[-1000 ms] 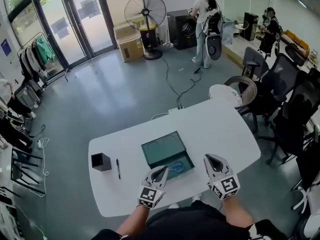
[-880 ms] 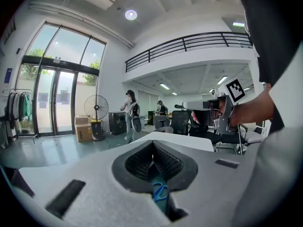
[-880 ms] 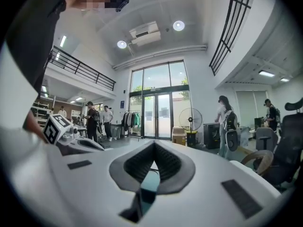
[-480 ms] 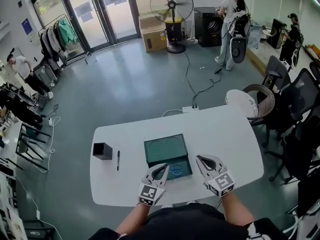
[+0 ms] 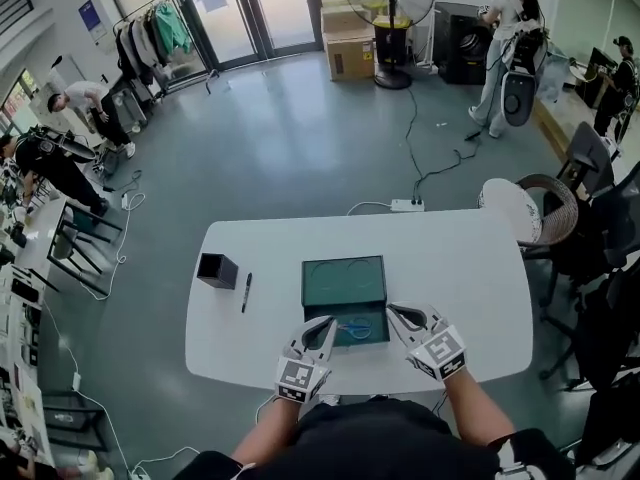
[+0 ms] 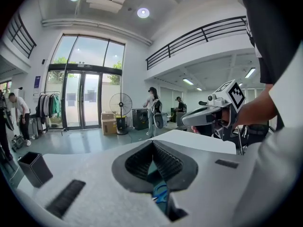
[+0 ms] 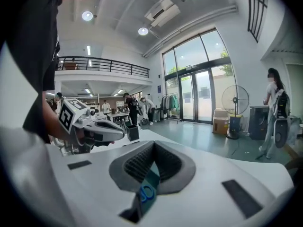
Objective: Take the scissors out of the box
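The shirt [image 5: 385,436] is black, apparently short-sleeved; white left tool [image 5: 322,326] and right tool [image 5: 396,312] bear square-marker cubes [image 5: 296,380].

My table [image 5: 450,258] is smooth, matt white. The box [image 5: 345,280] is dark green with a faint sheen, and the scissors [image 5: 355,330] have blue plastic handles. My left gripper [image 5: 322,325] has a matt white plastic shell and ribbed dark pads [image 6: 168,162]. The floor [image 5: 300,148] shines.

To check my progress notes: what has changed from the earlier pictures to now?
The right tool moved in toward the open dark green box; its tip is now close to the box's right edge. Nothing was gripped or released. The left tool, the blue-handled scissors in the box, the black square cup and black pen stayed put.
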The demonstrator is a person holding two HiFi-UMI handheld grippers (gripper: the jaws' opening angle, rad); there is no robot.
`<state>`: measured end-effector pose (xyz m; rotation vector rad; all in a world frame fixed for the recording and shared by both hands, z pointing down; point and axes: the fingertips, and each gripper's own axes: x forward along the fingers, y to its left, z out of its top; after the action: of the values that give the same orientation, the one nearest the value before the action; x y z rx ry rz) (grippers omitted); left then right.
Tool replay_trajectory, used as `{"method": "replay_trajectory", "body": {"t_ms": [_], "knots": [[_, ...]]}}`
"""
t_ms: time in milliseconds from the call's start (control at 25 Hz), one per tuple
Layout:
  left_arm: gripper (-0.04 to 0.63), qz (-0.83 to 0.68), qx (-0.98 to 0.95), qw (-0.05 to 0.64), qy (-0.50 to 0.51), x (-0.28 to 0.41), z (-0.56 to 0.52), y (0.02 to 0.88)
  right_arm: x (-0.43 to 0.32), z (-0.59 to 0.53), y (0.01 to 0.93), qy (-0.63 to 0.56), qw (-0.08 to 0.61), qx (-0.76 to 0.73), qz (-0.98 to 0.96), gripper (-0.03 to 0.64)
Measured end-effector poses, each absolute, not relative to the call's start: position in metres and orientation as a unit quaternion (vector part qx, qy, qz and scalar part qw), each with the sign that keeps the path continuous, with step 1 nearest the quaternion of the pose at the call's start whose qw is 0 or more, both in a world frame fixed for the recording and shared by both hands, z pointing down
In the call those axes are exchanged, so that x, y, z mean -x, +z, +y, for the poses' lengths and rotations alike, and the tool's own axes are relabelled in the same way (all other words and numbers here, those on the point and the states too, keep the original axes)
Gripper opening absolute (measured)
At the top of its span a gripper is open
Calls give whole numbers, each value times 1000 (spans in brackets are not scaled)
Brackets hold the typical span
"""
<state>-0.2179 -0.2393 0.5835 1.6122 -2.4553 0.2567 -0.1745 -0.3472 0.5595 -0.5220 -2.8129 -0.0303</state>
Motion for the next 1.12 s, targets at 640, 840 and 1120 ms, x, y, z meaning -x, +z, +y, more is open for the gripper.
{"method": "replay_trajectory", "body": {"t_ms": [640,840,1120], "knots": [[12,-859,-489,122,86,234,-176,603,201,-293,663,-163,308,310,-885,149],[12,-868,-475,120,82,240,-163,600,200,-271,703,-234,366,354,-828,183],[12,-882,-445,135,74,241,-129,607,198,-253,747,-281,432,379,-768,179]]}}
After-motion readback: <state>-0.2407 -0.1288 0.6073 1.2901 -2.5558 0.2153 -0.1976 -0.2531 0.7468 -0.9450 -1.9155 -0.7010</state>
